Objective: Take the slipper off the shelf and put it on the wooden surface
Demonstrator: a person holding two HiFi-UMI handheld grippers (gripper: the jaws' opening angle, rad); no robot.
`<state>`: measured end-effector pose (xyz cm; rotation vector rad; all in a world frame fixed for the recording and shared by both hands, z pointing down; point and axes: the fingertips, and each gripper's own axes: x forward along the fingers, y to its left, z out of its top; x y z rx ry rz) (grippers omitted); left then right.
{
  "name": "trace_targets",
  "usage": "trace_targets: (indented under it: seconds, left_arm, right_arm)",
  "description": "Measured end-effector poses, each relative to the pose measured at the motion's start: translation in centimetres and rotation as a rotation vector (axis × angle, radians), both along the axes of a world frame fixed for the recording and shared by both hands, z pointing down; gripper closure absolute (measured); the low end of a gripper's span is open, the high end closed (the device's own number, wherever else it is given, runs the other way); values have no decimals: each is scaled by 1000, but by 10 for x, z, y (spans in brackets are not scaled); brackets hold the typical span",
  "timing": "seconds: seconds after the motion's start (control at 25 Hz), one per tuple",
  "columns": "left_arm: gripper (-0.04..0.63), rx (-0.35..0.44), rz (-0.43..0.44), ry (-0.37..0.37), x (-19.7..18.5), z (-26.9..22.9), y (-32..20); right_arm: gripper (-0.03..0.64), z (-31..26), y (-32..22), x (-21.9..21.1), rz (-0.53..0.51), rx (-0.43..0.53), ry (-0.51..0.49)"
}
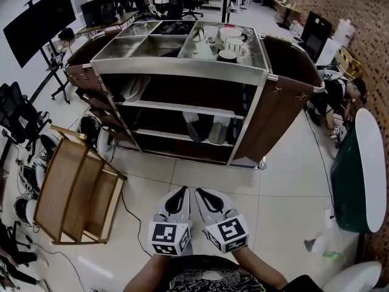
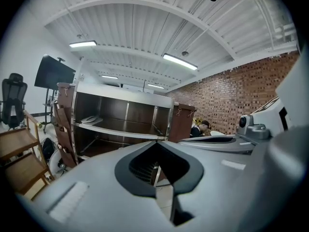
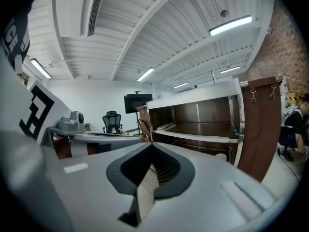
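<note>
Both grippers are held low and close to the person's body, side by side and near each other. The left gripper (image 1: 180,191) has its jaws pressed together at the tip, with nothing between them. The right gripper (image 1: 200,193) is the same: its jaws meet fully and it holds nothing and touches nothing.

A white slipper (image 1: 135,87) lies on the upper board of the shelf (image 1: 182,69), at its left end, well apart from both grippers. More slippers (image 1: 208,128) stand on the board below.

The wooden surface (image 1: 61,187) is a slatted rack standing on the pale tiled floor (image 1: 200,175), to the left of the grippers. A brick wall (image 1: 364,17) runs along the right of the room, and a dark screen (image 1: 39,18) stands at the far left.
</note>
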<state>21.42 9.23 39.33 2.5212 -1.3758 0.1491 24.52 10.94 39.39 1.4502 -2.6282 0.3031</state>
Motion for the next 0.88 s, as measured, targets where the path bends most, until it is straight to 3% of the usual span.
trace_targets:
  seconds: [0.88]
  left_arm:
    - [591, -26, 62, 17, -86, 0, -166]
  right_arm:
    - [617, -2, -172, -84, 80, -22, 52]
